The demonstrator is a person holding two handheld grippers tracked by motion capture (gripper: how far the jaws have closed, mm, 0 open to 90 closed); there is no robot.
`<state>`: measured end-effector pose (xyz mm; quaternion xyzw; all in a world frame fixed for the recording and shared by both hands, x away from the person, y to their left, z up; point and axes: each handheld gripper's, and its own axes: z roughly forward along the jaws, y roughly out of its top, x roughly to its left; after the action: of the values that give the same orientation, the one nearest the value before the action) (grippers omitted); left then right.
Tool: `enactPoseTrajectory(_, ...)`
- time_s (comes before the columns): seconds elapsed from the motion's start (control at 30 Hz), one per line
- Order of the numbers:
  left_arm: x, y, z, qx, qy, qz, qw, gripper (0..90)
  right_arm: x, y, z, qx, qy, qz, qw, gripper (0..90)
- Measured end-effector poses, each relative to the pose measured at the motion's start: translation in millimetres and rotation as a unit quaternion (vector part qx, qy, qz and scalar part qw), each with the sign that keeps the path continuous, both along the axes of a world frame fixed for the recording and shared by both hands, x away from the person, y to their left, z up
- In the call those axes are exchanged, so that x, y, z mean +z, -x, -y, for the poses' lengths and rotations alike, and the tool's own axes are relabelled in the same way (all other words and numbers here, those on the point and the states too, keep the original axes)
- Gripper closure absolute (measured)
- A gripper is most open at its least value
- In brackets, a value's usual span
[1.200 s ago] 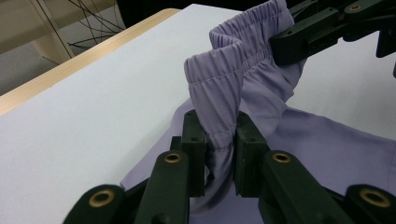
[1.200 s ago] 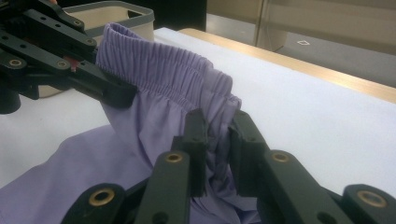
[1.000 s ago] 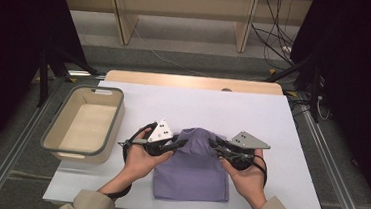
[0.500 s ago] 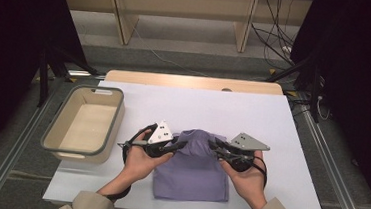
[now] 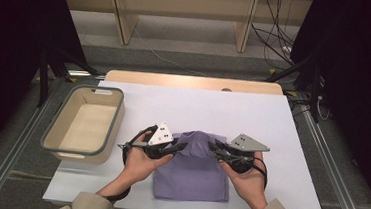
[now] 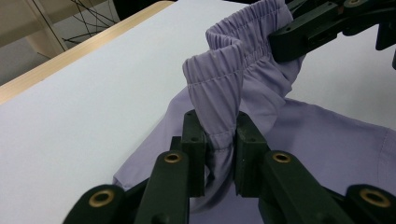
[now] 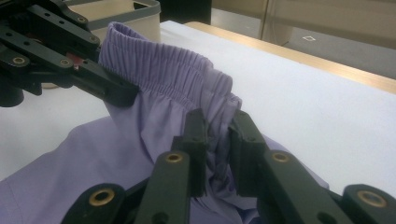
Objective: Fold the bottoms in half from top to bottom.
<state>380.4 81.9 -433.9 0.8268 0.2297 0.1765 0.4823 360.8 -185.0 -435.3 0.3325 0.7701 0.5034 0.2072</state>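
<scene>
While the lavender elastic-waist garment (image 5: 192, 173) is spread on the white table (image 5: 198, 108), its gathered waistband (image 6: 233, 56) is lifted off the tabletop and held at two spots. The left gripper (image 5: 179, 147) is clenched on the waistband's left end: in the left gripper view a pinched fold of the elastic hem is seen squeezed between the two black pads (image 6: 194, 140), rising upright from them before bending away toward the other claw. The right gripper (image 5: 212, 148) is clamped on the waistband's right end; in the right gripper view the ruched band is pressed between its pads (image 7: 198, 135), with the rest of the band arching away from them to the left gripper's jaws. The stretch of waistband between the two claws is held up in a loose curve, not pulled taut. The body of the garment is laid flat nearer the person than the waistband, between the two hands. A beige bin (image 5: 85, 121) with a grey rim is seen well apart from the garment, on its left, at the table's left edge.
</scene>
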Motion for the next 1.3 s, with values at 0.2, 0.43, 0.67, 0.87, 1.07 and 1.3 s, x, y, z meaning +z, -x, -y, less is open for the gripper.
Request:
enactPoseTrajectory(0.2,-0.4,1.2,0.3,-0.002,-0.002,0.0,1.0,76.9,-0.2,1.2,0.4,0.001,0.002,-0.001,1.0,78.9)
enactPoseTrajectory(0.43,-0.8,2.3,0.6,-0.004,-0.005,0.0,1.0,76.8,-0.6,2.4,1.1,0.004,0.003,-0.003,1.0,78.9)
enactPoseTrajectory(0.67,-1.6,3.3,0.8,-0.006,-0.005,-0.003,1.0,76.9,-0.9,3.5,1.6,0.006,0.005,-0.004,1.0,78.9)
enactPoseTrajectory(0.87,-1.8,4.3,0.8,-0.008,-0.008,-0.002,0.9999,76.9,-1.0,4.5,1.8,0.007,0.006,-0.004,0.9999,78.9)
enactPoseTrajectory(1.07,-2.6,5.2,1.2,-0.009,-0.009,-0.003,0.9999,76.9,-1.1,5.9,2.4,0.009,0.008,-0.006,0.9999,78.9)
enactPoseTrajectory(1.3,-3.1,5.7,1.2,-0.011,-0.01,-0.004,0.9999,76.8,-1.4,7.3,2.6,0.011,0.01,-0.006,0.9999,78.9)
